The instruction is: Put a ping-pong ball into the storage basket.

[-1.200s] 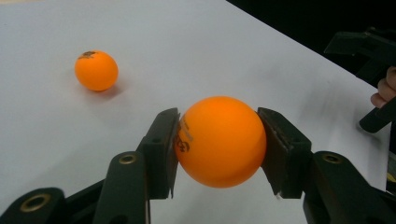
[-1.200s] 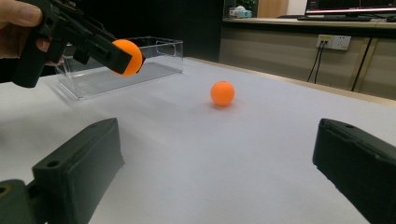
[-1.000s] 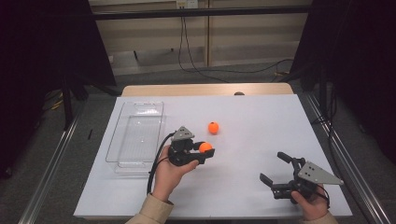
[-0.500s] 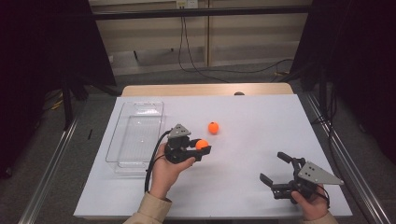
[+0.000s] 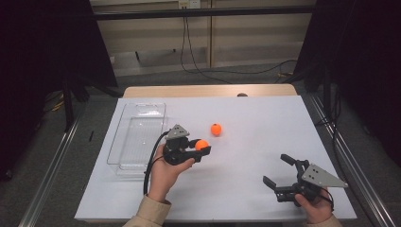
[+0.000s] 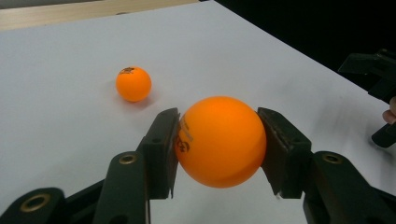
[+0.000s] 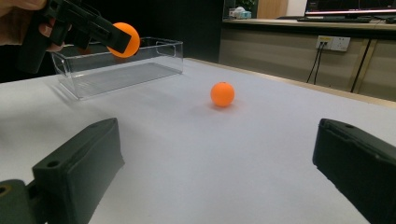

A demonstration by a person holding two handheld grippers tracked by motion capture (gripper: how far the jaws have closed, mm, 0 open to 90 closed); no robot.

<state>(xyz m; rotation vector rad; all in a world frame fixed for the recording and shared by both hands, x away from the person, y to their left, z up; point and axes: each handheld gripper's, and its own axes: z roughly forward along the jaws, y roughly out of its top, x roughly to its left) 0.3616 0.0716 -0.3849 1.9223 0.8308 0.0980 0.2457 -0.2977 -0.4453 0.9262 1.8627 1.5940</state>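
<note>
The left gripper has its two black jaws pressed on either side of an orange ball, which it holds clear of the white table. Just ahead of those jaws a second orange ball lies loose on the table, with open surface between and nothing blocking the way to it. Right beside this gripper, on its far side from the other hand, stands a clear plastic tray: a long, shallow, straight-walled box with rounded corners. Both balls are smooth, matte and round, each with a small dark print. The right gripper sits well apart near the table's near edge, jaws spread wide with nothing between them. Since a second ago the left gripper and its ball have shifted slightly toward the tray; the right one has kept its place.
</note>
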